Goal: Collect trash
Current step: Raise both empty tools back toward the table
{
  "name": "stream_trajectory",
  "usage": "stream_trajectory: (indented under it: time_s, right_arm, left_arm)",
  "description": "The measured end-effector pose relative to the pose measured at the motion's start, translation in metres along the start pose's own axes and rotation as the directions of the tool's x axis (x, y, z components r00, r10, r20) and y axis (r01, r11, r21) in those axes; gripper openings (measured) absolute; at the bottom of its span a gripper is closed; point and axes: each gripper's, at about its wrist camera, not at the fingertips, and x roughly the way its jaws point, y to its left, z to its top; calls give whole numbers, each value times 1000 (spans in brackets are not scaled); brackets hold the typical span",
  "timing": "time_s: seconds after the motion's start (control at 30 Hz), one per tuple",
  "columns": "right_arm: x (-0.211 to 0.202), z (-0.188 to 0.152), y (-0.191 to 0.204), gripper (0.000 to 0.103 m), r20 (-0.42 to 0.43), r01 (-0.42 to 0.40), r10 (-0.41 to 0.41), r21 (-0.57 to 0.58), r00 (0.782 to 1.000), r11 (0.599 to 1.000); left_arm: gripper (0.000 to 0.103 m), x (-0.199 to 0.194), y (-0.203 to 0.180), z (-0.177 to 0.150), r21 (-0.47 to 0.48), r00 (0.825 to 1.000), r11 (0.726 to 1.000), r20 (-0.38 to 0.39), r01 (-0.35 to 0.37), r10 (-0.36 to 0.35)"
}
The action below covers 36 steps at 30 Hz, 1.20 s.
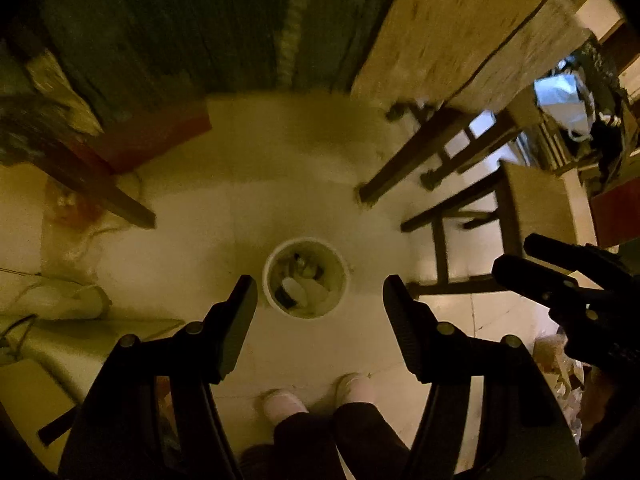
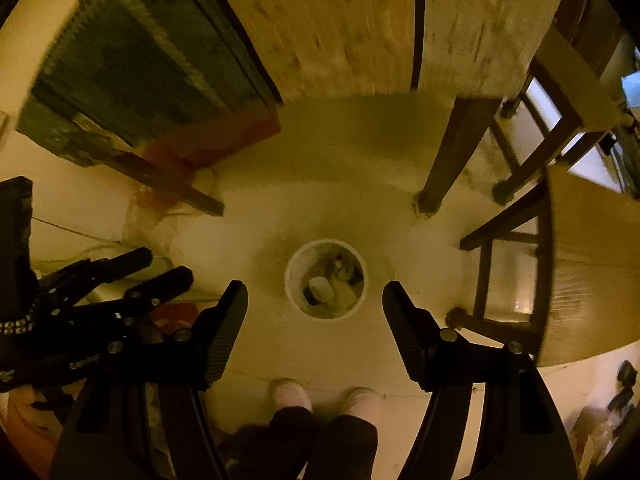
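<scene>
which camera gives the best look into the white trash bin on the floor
The right wrist view: the trash bin sits framed between the open fingers, its contents fairly sharp. The left wrist view shows the same bin from above too, slightly blurrier.

Only lettering seen: pale word on the left gripper body, right wrist view; blurred, perhaps starting "Con", not readable. No legible text, labels or numbers anywhere else, either view.

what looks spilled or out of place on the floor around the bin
Nothing looks spilled. The round white waste bin stands upright on the pale floor with its trash inside. The one untidy spot is a crumpled clear plastic bag lying loose by the dark wooden table leg. Both grippers hang open and hold nothing.
</scene>
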Motion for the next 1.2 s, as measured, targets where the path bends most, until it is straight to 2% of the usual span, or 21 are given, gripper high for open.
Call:
stream_trajectory:
  time_s: [0.23, 0.4, 0.57, 0.77, 0.9, 1.03, 1.1, 1.2]
  right_arm:
    - [-89, 12, 35, 67, 94, -4, 6, -17, 996, 1000]
    - [-159, 20, 67, 67, 191, 13, -5, -39, 982, 999]
    - [-223, 24, 91, 67, 285, 3, 7, -35, 959, 999]
    - [-286, 15, 121, 67, 384, 14, 5, -47, 923, 999]
    - [-318, 7, 137, 67, 442, 50, -13, -73, 897, 996]
    - [-343, 2, 148, 67, 500, 75, -24, -83, 865, 994]
    - [-357, 2, 152, 67, 539, 91, -30, -86, 842, 992]
    - [-368, 5, 156, 67, 574, 111, -42, -86, 817, 990]
  left_arm:
    - [64, -114, -8, 18, 17, 992, 1000, 124, -18, 16]
    - [64, -192, -18, 27, 36, 976, 999, 217, -29, 21]
    - [64, -261, -24, 25, 55, 952, 998, 307, -27, 9]
    - [64, -339, -26, 19, 66, 907, 998, 421, -11, -18]
    - [64, -382, -24, 15, 76, 868, 997, 496, -20, -21]
    - [64, -413, -19, 11, 84, 830, 996, 557, -33, -20]
    - [64, -422, -18, 12, 88, 816, 996, 578, -31, -25]
    - [64, -433, -17, 16, 94, 799, 995, 601, -34, -29]
